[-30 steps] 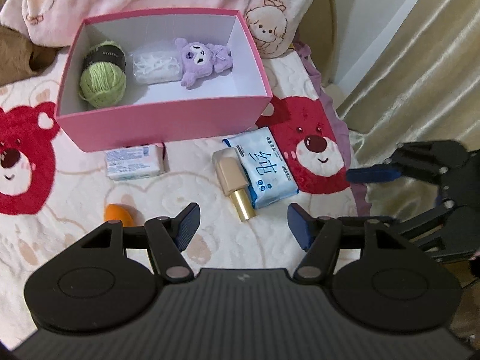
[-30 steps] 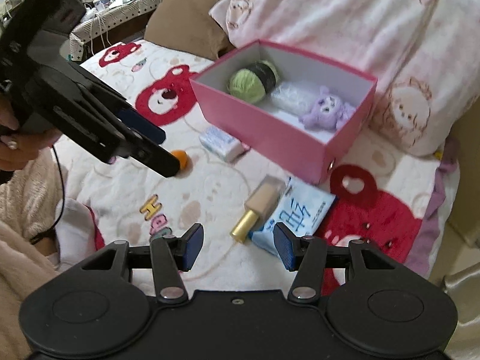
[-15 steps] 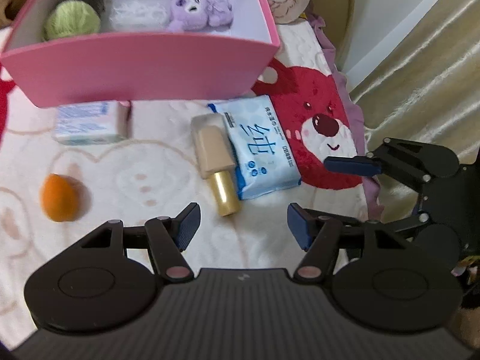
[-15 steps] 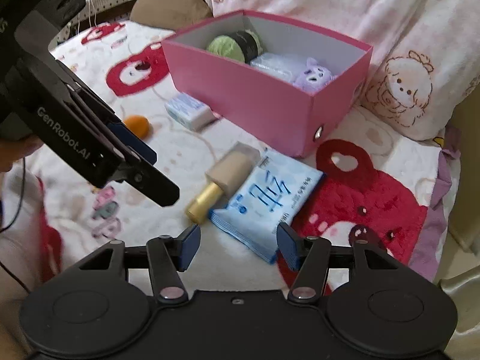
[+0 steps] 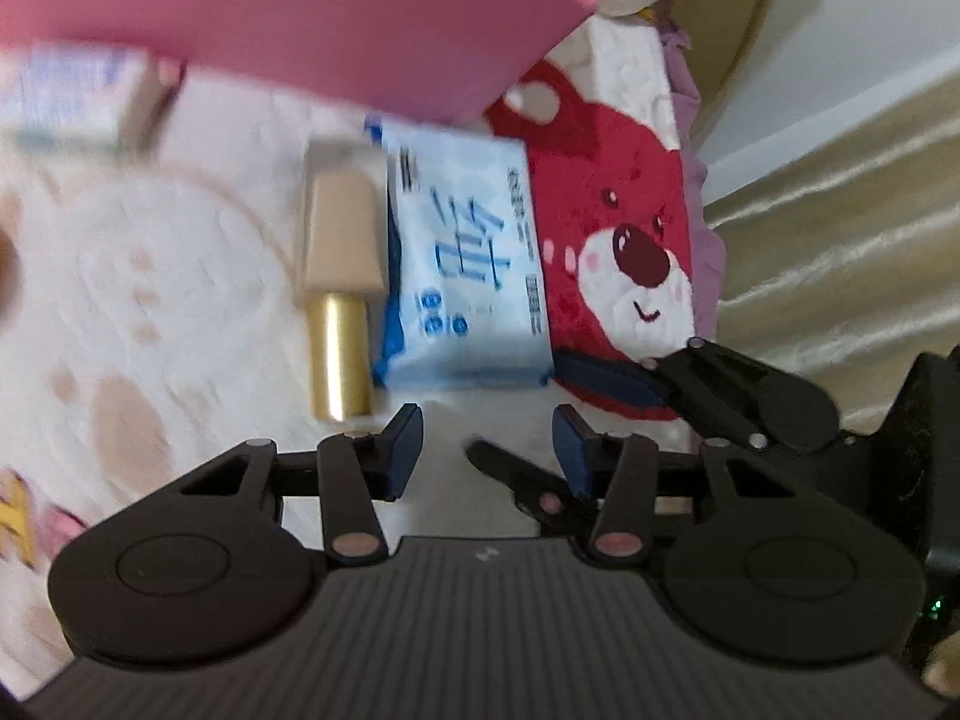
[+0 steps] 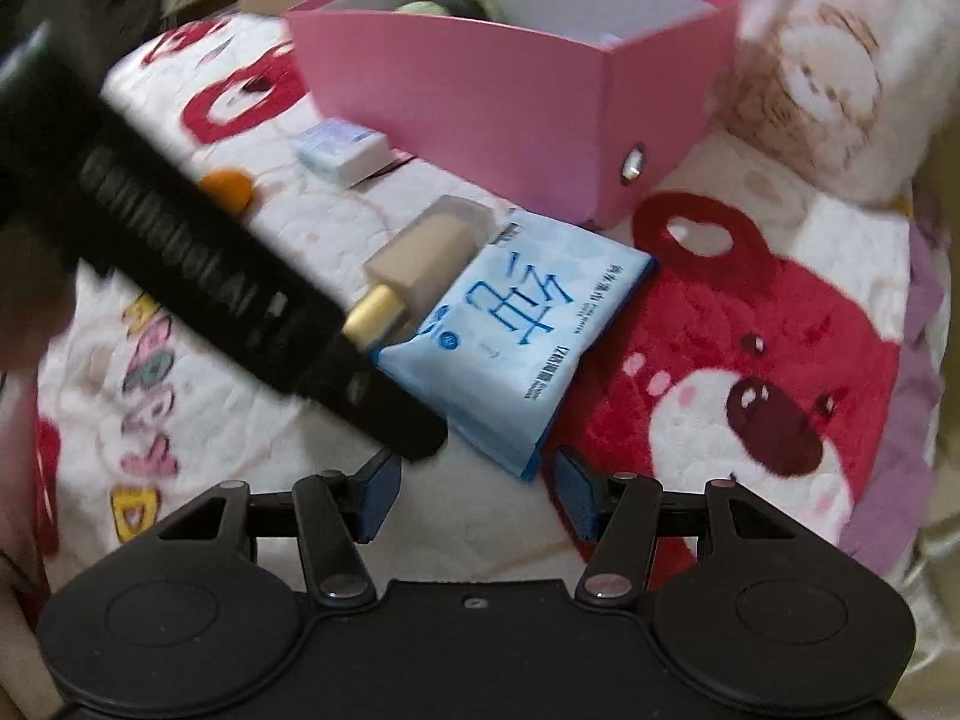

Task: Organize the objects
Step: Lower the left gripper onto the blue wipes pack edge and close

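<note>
A bed blanket, white with red bear prints, carries all items; a pink-and-white pillow lies behind them and a beige curtain hangs at the bed's edge. The pink box stands open-topped at the far side, with a green yarn ball partly visible over its rim. Just in front of the box lie a small white-and-blue packet and an orange object. Nearer the cameras, a beige bottle with a gold cap lies flat, touching the long edge of a light blue tissue pack. The left claw hovers just short of the tissue pack's near edge; its jaws are closing, with nothing between them. The right claw is partly open and empty, positioned at the near corner of the tissue pack without gripping it. In the right wrist view, the left claw's body crosses diagonally over the bottle's cap. Both views are motion-blurred.
</note>
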Tool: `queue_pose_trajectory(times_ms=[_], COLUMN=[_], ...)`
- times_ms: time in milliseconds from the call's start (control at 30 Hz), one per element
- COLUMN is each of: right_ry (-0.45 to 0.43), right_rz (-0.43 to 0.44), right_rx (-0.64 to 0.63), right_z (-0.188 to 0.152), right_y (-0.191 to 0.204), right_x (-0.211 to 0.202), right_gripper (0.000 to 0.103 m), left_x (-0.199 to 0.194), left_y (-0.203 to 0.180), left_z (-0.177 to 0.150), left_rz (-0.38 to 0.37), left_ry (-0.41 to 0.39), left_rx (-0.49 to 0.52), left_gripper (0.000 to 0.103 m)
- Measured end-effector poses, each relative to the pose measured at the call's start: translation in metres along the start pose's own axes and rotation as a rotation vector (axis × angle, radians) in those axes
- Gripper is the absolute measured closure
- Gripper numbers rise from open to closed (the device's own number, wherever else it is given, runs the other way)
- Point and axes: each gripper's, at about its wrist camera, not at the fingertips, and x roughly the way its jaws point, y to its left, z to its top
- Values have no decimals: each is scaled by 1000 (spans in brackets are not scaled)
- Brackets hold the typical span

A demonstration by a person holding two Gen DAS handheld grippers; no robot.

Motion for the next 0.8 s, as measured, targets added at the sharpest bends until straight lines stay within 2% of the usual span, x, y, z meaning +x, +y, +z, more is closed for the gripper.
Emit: queue_pose_trajectory(times_ms=[100,200,267,333,367,400,433,500,600,733,800], right_ry=[-25,-47,-50,-38,-33,-22,-9,-1,9,4,-2], right_rz=[41,44,35,40,37,19,4,-23,-54,-68,-37], right_rx=[114,146,164,192,194,194,197,195,221,262,294], right_z=[-1,0,4,8,10,12,13,14,14,10,9], right_y=[-12,-14,-14,-13,-12,-10,-8,-4,1,10,15], right_x=[3,6,9,13,16,18,20,19,17,14,13], right_gripper=[38,36,35,28,28,33,46,58,79,85,88], left_x=[5,1,1,3,2,1,-1,-2,-3,-11,-16], left_y=[10,16,22,26,27,29,31,33,36,41,44], left_z=[1,4,5,6,6,7,7,8,6,2,1], left_rz=[-27,-4,-19,-7,2,7,10,17,44,44,36], left_ry=[-8,-73,-77,-66,-69,-72,-81,-94,-107,-123,-123], left_rx=[-66,-103,-133,-139,-141,-141,-145,-145,-132,-137,-142], left_gripper=[57,59,59,63,64,65,66,71,74,77,79])
